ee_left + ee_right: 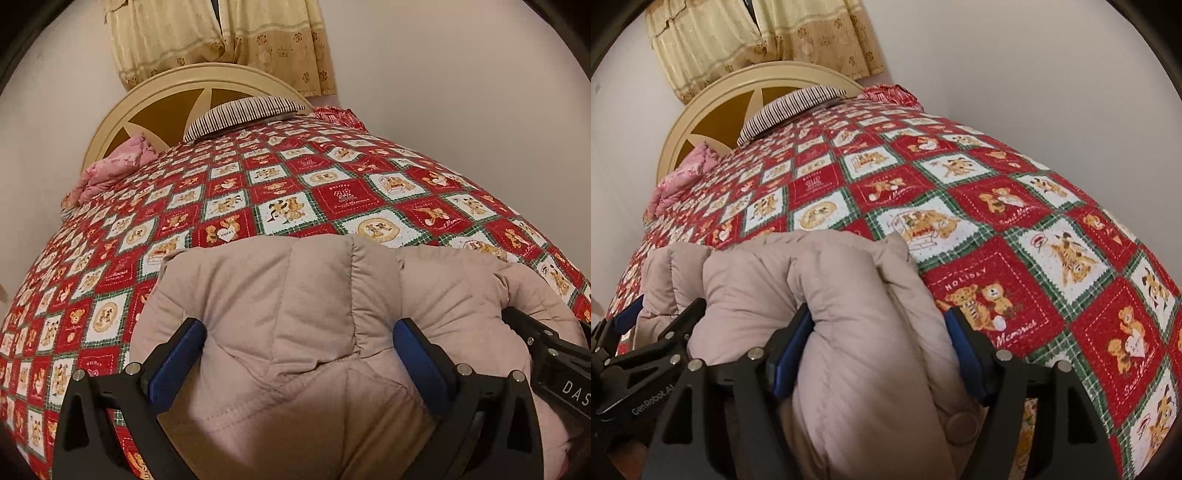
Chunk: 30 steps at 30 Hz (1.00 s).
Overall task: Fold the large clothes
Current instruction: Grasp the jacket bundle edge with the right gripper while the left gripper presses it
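Observation:
A beige puffy down jacket (295,302) lies bunched at the near edge of the bed, also in the right wrist view (827,295). My left gripper (299,350) has its blue pads (181,354) wide apart with a thick fold of the jacket bulging between them. My right gripper (879,343) has its blue pads (964,354) pressed against both sides of a thick jacket fold. The right gripper's body shows at the right edge of the left wrist view (554,362); the left gripper shows at the left edge of the right wrist view (635,332).
The bed carries a red, white and green teddy-bear quilt (295,192). A striped pillow (240,114) and a pink folded cloth (110,170) lie near the cream headboard (162,96). Yellow curtains (221,37) hang behind. White walls flank the bed.

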### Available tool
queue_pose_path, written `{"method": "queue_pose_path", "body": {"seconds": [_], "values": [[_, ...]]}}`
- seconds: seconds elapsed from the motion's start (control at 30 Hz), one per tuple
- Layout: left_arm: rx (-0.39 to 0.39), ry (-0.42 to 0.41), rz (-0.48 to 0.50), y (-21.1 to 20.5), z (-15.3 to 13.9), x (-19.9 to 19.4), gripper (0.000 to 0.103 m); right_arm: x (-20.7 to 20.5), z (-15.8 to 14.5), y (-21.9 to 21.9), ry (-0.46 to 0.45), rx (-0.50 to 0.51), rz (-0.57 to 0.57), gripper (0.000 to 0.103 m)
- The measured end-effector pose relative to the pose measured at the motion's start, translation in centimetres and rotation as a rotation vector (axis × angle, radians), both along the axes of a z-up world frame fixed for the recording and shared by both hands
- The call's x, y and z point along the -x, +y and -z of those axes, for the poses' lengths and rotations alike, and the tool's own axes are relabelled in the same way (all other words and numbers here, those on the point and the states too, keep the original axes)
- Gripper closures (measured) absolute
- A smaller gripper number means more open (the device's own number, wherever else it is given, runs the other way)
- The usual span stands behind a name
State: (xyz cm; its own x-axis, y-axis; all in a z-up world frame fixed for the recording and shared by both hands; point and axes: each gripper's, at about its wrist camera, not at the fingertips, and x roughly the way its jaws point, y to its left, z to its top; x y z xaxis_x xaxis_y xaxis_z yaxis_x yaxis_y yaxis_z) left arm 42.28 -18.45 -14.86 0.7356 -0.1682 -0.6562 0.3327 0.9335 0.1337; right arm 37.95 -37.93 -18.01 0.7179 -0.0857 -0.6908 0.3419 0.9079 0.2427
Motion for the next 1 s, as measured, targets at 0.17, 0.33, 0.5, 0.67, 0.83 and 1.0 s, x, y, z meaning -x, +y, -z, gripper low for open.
{"method": "queue_pose_path", "body": {"seconds": [0.17, 0.33, 0.5, 0.67, 0.83, 1.0], "values": [[0.006, 0.010, 0.000, 0.0, 0.5, -0.4, 0.001, -0.2, 0.4, -0.1, 0.018, -0.012, -0.002, 0.029], [0.016, 0.026, 0.000, 0.2, 0.8, -0.7, 0.001, -0.6, 0.8, -0.4, 0.034, -0.041, -0.009, 0.028], [0.018, 0.033, -0.003, 0.2, 1.0, -0.9, 0.001, -1.0, 1.2, -0.7, 0.052, -0.073, -0.017, 0.026], [0.027, 0.053, -0.003, 0.2, 1.2, -1.3, 0.001, -1.2, 1.4, -0.7, 0.067, -0.078, -0.014, 0.025], [0.019, 0.053, -0.006, 0.1, 1.4, -1.3, 0.001, -1.4, 1.5, -0.8, 0.079, -0.085, -0.015, 0.024], [0.016, 0.052, -0.006, 0.1, 1.4, -1.4, 0.001, -1.7, 1.7, -1.0, 0.091, -0.093, -0.018, 0.022]]}}
